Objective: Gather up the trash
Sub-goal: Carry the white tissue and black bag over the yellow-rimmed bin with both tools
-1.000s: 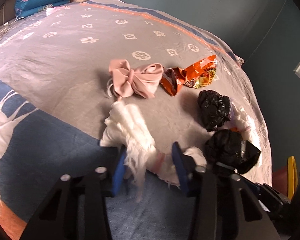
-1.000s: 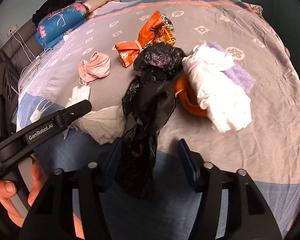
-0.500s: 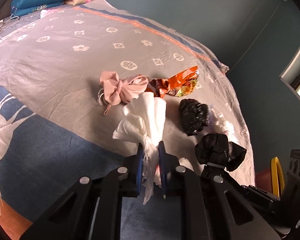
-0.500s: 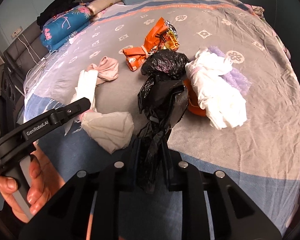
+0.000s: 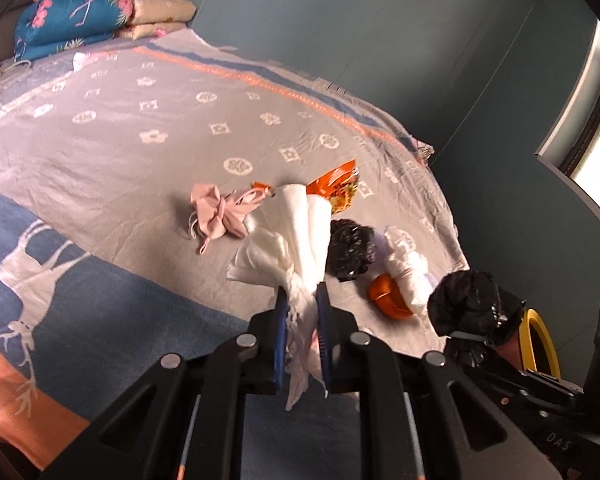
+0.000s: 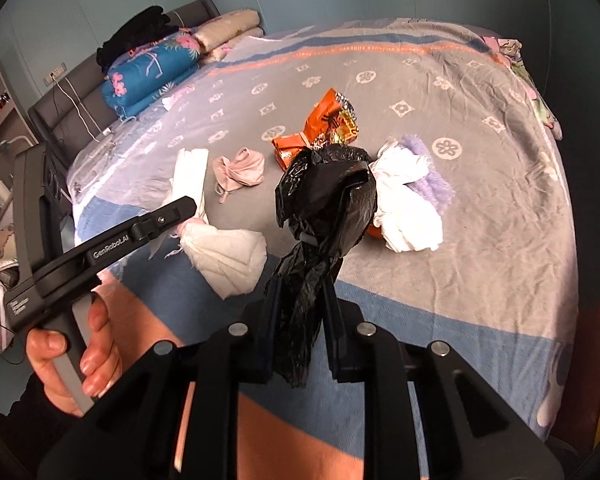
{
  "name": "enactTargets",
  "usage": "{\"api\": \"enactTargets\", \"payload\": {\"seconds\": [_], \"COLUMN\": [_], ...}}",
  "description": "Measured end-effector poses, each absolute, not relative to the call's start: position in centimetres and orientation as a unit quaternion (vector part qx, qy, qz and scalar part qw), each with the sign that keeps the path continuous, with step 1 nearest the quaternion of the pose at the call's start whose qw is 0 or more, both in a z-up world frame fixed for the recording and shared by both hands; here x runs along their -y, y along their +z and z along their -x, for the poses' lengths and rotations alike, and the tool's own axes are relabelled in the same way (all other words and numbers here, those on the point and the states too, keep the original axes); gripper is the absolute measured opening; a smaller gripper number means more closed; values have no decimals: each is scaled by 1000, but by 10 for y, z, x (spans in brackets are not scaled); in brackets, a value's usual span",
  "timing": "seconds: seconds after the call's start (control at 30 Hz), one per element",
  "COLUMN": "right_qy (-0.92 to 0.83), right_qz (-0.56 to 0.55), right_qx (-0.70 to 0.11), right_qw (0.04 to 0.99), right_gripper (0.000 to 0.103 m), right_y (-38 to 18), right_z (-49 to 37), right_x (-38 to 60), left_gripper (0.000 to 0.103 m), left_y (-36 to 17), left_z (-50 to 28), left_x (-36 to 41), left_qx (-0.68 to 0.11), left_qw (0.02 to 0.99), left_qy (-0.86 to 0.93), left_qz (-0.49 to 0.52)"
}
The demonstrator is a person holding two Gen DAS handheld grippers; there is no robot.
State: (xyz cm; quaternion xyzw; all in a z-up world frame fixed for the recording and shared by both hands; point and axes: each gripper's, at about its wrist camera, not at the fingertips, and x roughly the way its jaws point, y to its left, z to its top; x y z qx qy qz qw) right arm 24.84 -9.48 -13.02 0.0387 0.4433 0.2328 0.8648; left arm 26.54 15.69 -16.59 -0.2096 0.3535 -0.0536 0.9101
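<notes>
My left gripper [image 5: 302, 300] is shut on a white crumpled tissue wad [image 5: 296, 236] and holds it above the bed; the wad also shows in the right wrist view [image 6: 224, 254]. My right gripper [image 6: 300, 284] is shut on a black plastic bag [image 6: 326, 208], lifted off the bed; the bag also shows in the left wrist view [image 5: 466, 306]. On the bedspread lie a pink cloth [image 5: 218, 214], an orange snack wrapper [image 6: 324, 126], a second black bag [image 5: 348, 248], a white wad [image 6: 406, 208] over purple fluff [image 6: 432, 178], and an orange piece [image 5: 390, 296].
The grey patterned bedspread [image 6: 480, 120] covers the bed, with folded blue and beige bedding [image 6: 152, 76] at the headboard. A yellow-rimmed object [image 5: 538, 340] stands on the floor past the bed's corner. A teal wall [image 5: 380, 20] runs behind the bed.
Both grippers closed, the left on the tissue wad and the right on the black bag, and both have lifted their loads up off the bed.
</notes>
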Motion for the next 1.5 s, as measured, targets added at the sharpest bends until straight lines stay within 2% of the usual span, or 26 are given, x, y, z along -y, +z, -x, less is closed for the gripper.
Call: {"api": "enactTargets", "payload": {"seconds": [0.57, 1.5], "right_qy": [230, 176], "right_qz": [-64, -108], "right_qx": [-394, -327], "right_qw": [887, 922], "right_gripper": [19, 19], "right_y": [-77, -32], "right_z": [-193, -153], "right_x": [155, 257], "left_gripper": [12, 12], "left_y": [-118, -62], "left_z": [-221, -194], "left_x": [-121, -18], "left_qx": [-328, -299], "left_qw": [926, 933], "left_qy": [-81, -169], "left_qz": [166, 111]}}
